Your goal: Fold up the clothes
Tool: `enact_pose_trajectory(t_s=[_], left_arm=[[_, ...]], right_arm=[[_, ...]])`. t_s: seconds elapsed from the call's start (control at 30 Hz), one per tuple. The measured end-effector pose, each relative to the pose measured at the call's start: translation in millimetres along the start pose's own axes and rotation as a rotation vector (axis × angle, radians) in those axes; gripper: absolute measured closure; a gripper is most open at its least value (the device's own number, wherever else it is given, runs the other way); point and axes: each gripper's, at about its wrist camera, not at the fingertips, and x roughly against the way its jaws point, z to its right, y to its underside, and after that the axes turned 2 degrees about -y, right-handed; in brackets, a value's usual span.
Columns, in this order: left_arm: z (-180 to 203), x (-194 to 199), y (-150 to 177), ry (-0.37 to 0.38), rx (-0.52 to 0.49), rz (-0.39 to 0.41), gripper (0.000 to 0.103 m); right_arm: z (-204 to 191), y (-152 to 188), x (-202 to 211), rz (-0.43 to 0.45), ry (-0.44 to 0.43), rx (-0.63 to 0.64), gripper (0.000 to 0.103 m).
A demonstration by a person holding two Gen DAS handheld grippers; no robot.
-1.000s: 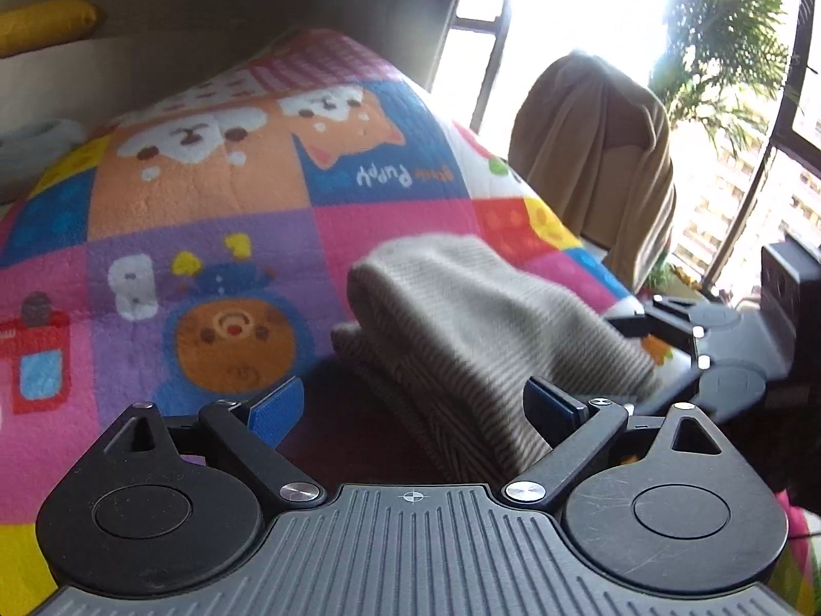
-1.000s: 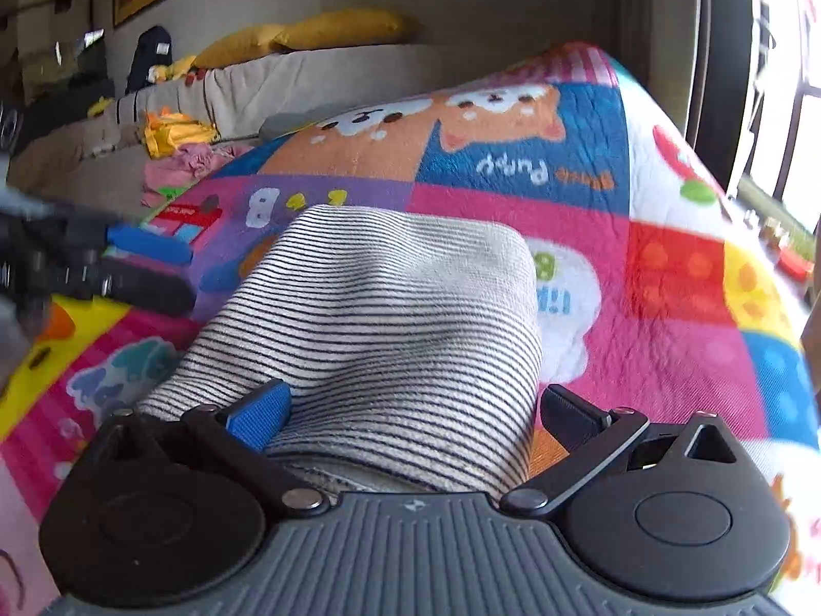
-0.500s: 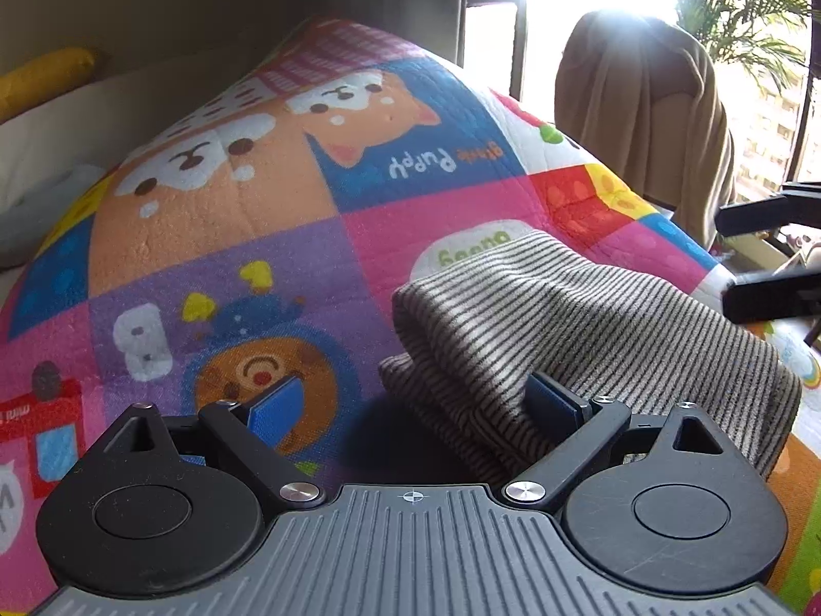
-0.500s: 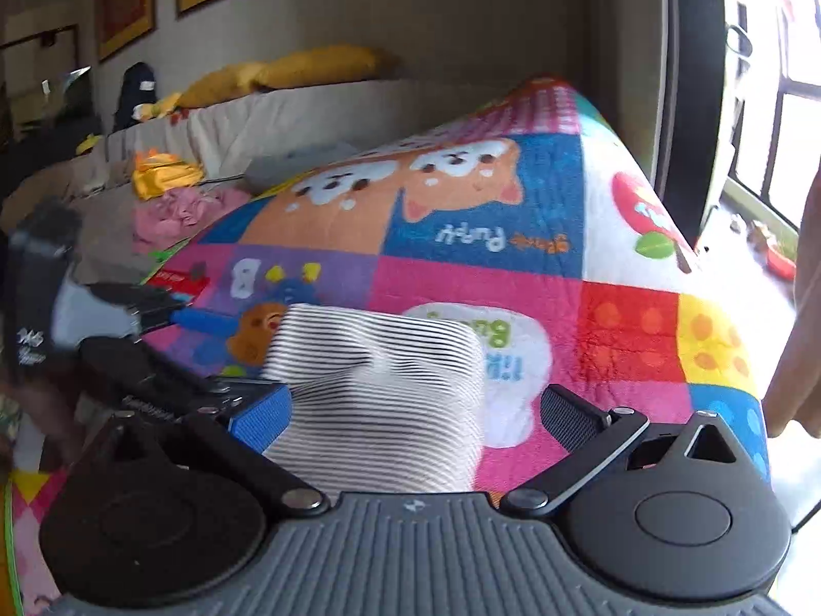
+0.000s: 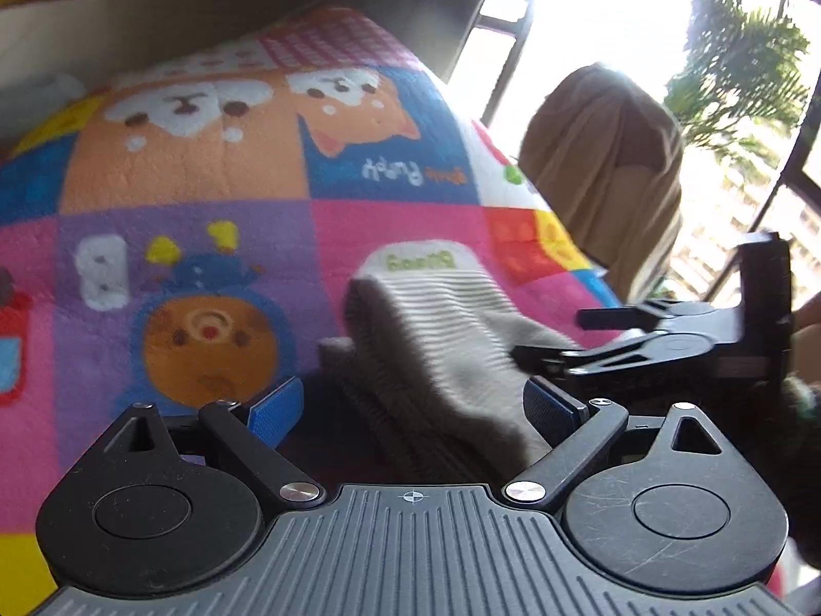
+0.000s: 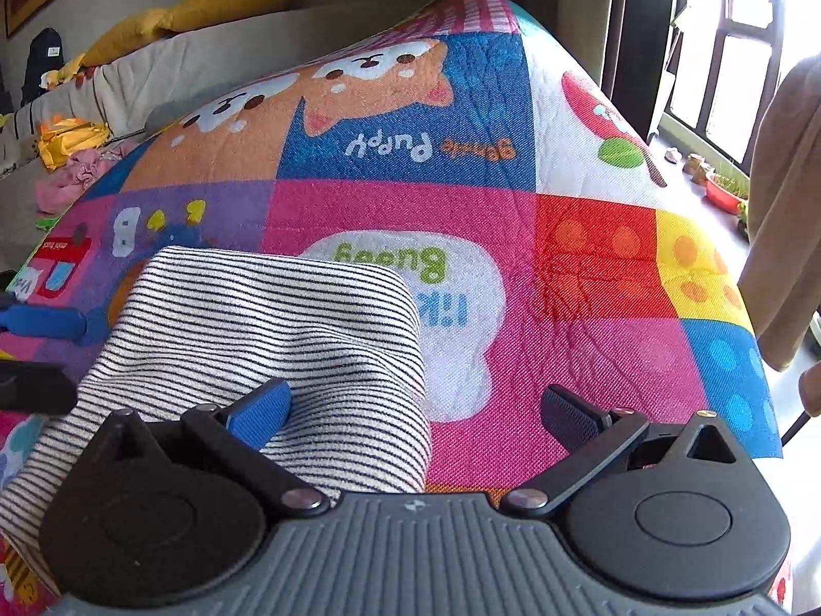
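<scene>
Folded garment (image 6: 267,328) on the quilt (image 6: 590,256), pillows (image 6: 205,5) behind, draped chair (image 5: 610,174) to the right.

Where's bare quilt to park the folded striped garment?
Free: the pink and red quilt squares right of the folded striped garment, and the orange dog panel beyond it. Crowded: the garment's near-left side, where the left gripper and right gripper stand open.

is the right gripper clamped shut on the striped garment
No, the right gripper stands wide open, with only its blue finger pad resting on the striped garment.
</scene>
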Motion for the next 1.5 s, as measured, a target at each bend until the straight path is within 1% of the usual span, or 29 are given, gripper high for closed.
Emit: enact_pose_trajectory(t_s=[0.03, 0.17, 0.2, 0.27, 0.3, 0.33, 0.37, 0.47, 0.6, 0.67, 0.77, 0.87, 0.93, 1.0, 1.07, 1.1, 1.17, 1.27, 1.37, 1.43, 1.5], left_arm=[[0.9, -4.7, 1.9, 0.025, 0.016, -0.027, 0.007], [4.9, -27.6, 11.4, 0.05, 0.035, -0.117, 0.006], [4.3, -31.9, 13.6, 0.062, 0.044, -0.127, 0.006], [2.4, -37.0, 15.6, 0.094, 0.071, -0.138, 0.006], [1.3, -39.4, 15.9, 0.111, 0.086, -0.14, 0.007], [0.5, -42.0, 16.0, 0.125, 0.098, -0.142, 0.007], [0.4, -44.2, 15.9, 0.134, 0.106, -0.141, 0.007], [1.8, -49.8, 14.7, 0.144, 0.114, -0.133, 0.007], [8.5, -56.9, 5.3, 0.133, 0.121, -0.119, 0.007], [13.6, -63.5, -5.1, 0.135, 0.129, -0.106, 0.007], [26.0, -76.5, -28.6, 0.132, 0.119, -0.065, 0.007], [35.4, -95.5, -49.7, 0.105, 0.109, 0.0, 0.007], [33.1, -104.5, -53.2, 0.065, 0.124, 0.017, 0.007], [26.9, -106.3, -51.8, 0.026, 0.124, 0.001, 0.008], [23.2, -98.8, -47.6, -0.002, 0.101, -0.006, 0.008], [22.8, -94.0, -45.4, -0.01, 0.088, -0.009, 0.008], [25.1, -85.1, -42.6, -0.025, 0.054, -0.001, 0.008], [30.6, -73.6, -39.4, -0.051, 0.004, 0.014, 0.007], [33.1, -68.0, -36.7, -0.07, 0.004, 0.019, 0.007], [31.7, -62.6, -34.0, -0.073, 0.019, 0.021, 0.007], [31.7, -56.4, -30.3, -0.085, 0.03, 0.024, 0.007]], right_arm=[[1.6, 0.2, -0.5, 0.0, -0.011, -0.013, 0.0], [7.9, 1.1, -2.5, 0.001, -0.053, -0.067, 0.0], [11.8, 0.5, -1.9, 0.0, -0.078, -0.093, 0.0], [28.2, 0.2, 1.6, -0.013, -0.192, -0.191, 0.0], [30.8, 3.0, 0.5, -0.022, -0.221, -0.204, 0.002], [33.3, 5.8, -0.5, -0.032, -0.251, -0.218, 0.006], [35.1, 8.2, -1.9, -0.039, -0.279, -0.229, 0.007], [33.5, 11.1, -9.3, -0.044, -0.35, -0.246, 0.008], [32.4, 11.3, -17.5, -0.044, -0.424, -0.277, 0.007], [36.7, 8.3, -14.4, -0.027, -0.453, -0.3, 0.007], [47.0, -5.8, 0.6, 0.055, -0.464, -0.304, 0.005], [62.8, -25.6, 9.2, 0.142, -0.427, -0.332, 0.003], [72.3, -34.5, 8.3, 0.174, -0.366, -0.348, 0.003], [71.5, -32.1, 14.4, 0.187, -0.292, -0.31, 0.003], [70.6, -29.6, 20.5, 0.2, -0.218, -0.271, 0.002], [68.0, -26.0, 24.5, 0.204, -0.188, -0.238, 0.001], [52.1, -7.1, 36.9, 0.2, -0.161, -0.107, 0.0], [27.6, 20.8, 49.2, 0.164, -0.112, 0.095, 0.0], [12.2, 33.9, 50.1, 0.121, -0.076, 0.201, 0.0], [6.7, 34.7, 44.2, 0.116, 0.002, 0.222, 0.0], [5.3, 31.1, 36.9, 0.125, 0.077, 0.217, 0.0]])
